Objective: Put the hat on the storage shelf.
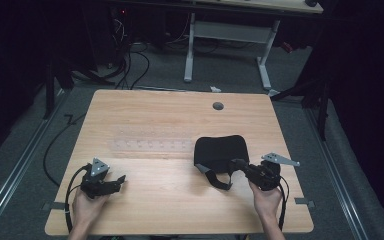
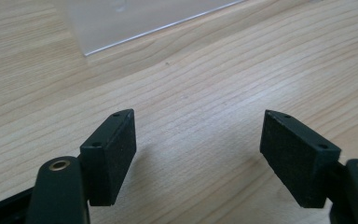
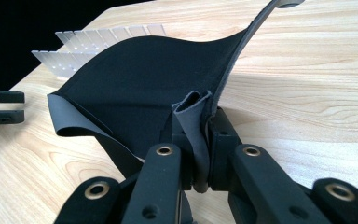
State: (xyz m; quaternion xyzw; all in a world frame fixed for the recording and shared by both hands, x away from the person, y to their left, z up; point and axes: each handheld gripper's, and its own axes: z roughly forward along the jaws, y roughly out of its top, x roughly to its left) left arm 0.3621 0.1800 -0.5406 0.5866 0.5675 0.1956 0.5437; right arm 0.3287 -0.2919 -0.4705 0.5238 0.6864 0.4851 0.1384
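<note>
1 black cloth [image 1: 220, 150] in right gripper [image 3: 200, 154] — 1 clear rack [image 1: 150, 145] — left gripper [image 2: 198, 154] wide, bare.

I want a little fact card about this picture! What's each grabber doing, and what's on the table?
Table: light wooden table
Black thing: a floppy black fabric piece, near the right side
Right gripper: shut, pinching a folded edge of the fabric and lifting that edge
Left gripper: open, nothing between its jaws, just above bare wood
Clear thing: a see-through plastic strip lying flat mid-table
Person: one hand on each gripper
</note>
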